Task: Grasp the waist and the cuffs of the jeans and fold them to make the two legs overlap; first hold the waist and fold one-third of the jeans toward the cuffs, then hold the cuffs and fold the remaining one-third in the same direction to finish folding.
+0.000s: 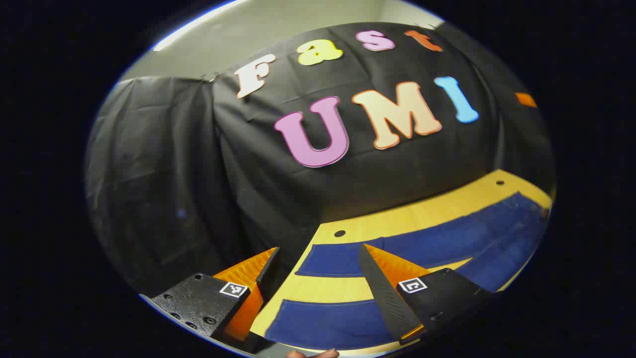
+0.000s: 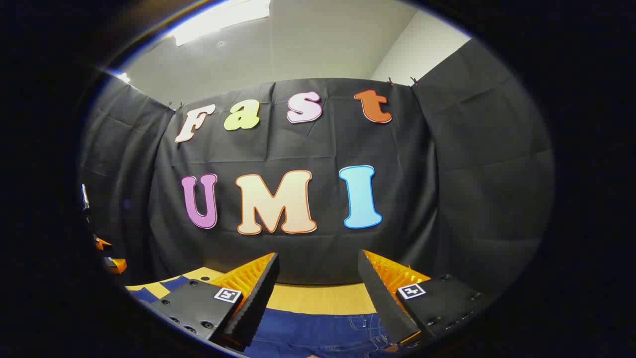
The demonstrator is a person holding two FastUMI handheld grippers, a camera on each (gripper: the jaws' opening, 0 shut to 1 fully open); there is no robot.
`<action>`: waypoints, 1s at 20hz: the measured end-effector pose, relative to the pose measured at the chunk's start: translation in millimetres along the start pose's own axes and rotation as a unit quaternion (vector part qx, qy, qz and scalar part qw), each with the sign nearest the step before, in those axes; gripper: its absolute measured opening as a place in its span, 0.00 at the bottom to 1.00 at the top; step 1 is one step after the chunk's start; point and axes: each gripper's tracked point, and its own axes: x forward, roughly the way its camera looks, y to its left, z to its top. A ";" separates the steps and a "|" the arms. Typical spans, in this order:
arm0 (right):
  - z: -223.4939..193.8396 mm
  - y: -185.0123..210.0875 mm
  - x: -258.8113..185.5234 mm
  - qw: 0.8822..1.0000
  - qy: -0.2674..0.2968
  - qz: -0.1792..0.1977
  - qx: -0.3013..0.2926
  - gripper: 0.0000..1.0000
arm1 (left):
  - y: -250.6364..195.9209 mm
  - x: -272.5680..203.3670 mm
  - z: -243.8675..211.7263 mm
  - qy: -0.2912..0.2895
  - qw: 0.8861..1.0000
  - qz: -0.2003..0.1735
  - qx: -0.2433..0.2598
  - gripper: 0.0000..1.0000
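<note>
Both grippers, left (image 1: 318, 251) and right (image 2: 318, 256), spread empty above jeans (image 1: 427, 238); risk: pinching single layer, legs misalign.

Your left gripper view tilts across the counter (image 1: 348, 291) over the jeans (image 1: 447, 238); your right faces the wall squarely, sharing both.

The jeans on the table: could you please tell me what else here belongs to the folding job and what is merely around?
Belongs to the job:
jeans
left gripper
right gripper

Merely around:
yellow table
fingertips at the bottom edge
</note>
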 end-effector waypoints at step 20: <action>-38.5 -2.8 -15.2 0.998 0.028 0.025 -0.056 0.98 | -6.4 -29.9 -176.4 0.153 0.873 -0.138 0.442 0.94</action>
